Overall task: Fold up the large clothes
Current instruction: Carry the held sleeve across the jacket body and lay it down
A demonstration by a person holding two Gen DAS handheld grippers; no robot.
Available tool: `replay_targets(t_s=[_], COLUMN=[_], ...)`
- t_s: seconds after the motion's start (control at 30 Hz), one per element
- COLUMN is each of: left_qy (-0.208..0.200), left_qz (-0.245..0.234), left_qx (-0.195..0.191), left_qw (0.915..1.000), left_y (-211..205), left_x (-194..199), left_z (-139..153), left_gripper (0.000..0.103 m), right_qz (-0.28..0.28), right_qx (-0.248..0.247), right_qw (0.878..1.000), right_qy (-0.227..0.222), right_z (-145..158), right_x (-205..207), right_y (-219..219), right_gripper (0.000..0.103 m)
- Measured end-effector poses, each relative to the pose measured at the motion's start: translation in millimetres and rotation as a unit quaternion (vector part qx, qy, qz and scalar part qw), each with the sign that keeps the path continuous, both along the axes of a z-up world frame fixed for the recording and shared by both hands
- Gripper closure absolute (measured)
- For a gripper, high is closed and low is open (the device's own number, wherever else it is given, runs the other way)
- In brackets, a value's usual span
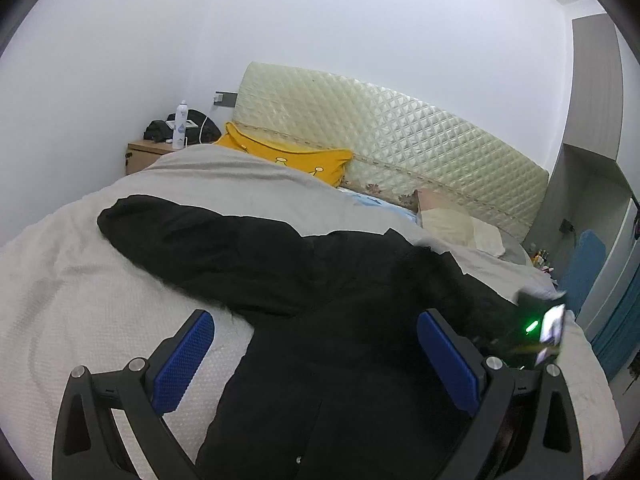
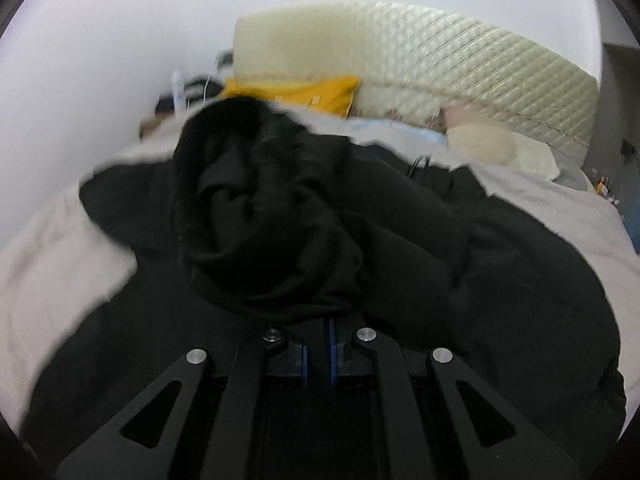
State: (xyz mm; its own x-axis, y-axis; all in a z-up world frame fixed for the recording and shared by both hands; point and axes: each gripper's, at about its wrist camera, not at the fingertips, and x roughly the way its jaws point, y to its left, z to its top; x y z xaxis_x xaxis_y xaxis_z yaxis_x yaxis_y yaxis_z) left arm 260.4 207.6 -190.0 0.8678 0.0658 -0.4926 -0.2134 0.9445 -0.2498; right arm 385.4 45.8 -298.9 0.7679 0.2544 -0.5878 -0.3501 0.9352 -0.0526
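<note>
Folding looks barely begun: the right gripper (image 2: 317, 354) pinches a sleeve (image 2: 256, 208) of the black coat (image 1: 340, 380) raised ahead of its jaws, while the left gripper (image 1: 316, 356) hangs wide open and empty over the spread body

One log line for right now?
left tongs: open over coat | right tongs: shut on coat sleeve, lifted | bed

Right wrist view motion-blurred: nightstand clutter (image 2: 188, 92) unreadable. Black coat (image 2: 360, 240) cut off near edge, covers right tool (image 2: 317, 354) tips. Bed's (image 1: 60, 300) right side hidden.
</note>
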Motion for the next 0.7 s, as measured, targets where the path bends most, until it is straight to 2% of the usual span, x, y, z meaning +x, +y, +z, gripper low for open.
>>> replay_targets(t_s=[0.17, 0.3, 0.53, 0.6, 0.63, 0.7], left_qy=[0.026, 0.031, 0.037, 0.041, 0.041, 0.042], left_qz=[-0.009, -0.014, -0.037, -0.049, -0.053, -0.069], left_qx=[-0.018, -0.029, -0.041, -0.051, -0.056, -0.071], left_qw=[0.9995, 0.999, 0.9978, 0.9967, 0.9962, 0.9942], left_y=[2, 2, -8, -13, -14, -17], left_x=[11, 13, 17, 18, 18, 19], left_z=[-15, -18, -23, -26, -26, -28], left_gripper=[0.0, 0.0, 0.0, 0.0, 0.0, 0.0], right_qz=[0.014, 0.03, 0.076, 0.086, 0.095, 0.114], right_qx=[-0.051, -0.077, -0.122, -0.132, -0.142, -0.144], right_qw=[0.999, 0.996, 0.988, 0.986, 0.984, 0.982], right_qy=[0.007, 0.02, 0.05, 0.048, 0.045, 0.038], right_z=[2, 6, 0, 0, -1, 0], right_x=[5, -10, -41, -51, -58, -70], right_y=[18, 19, 11, 10, 10, 7], right_gripper=[0.094, 0.093, 0.084, 0.078, 0.068, 0.039])
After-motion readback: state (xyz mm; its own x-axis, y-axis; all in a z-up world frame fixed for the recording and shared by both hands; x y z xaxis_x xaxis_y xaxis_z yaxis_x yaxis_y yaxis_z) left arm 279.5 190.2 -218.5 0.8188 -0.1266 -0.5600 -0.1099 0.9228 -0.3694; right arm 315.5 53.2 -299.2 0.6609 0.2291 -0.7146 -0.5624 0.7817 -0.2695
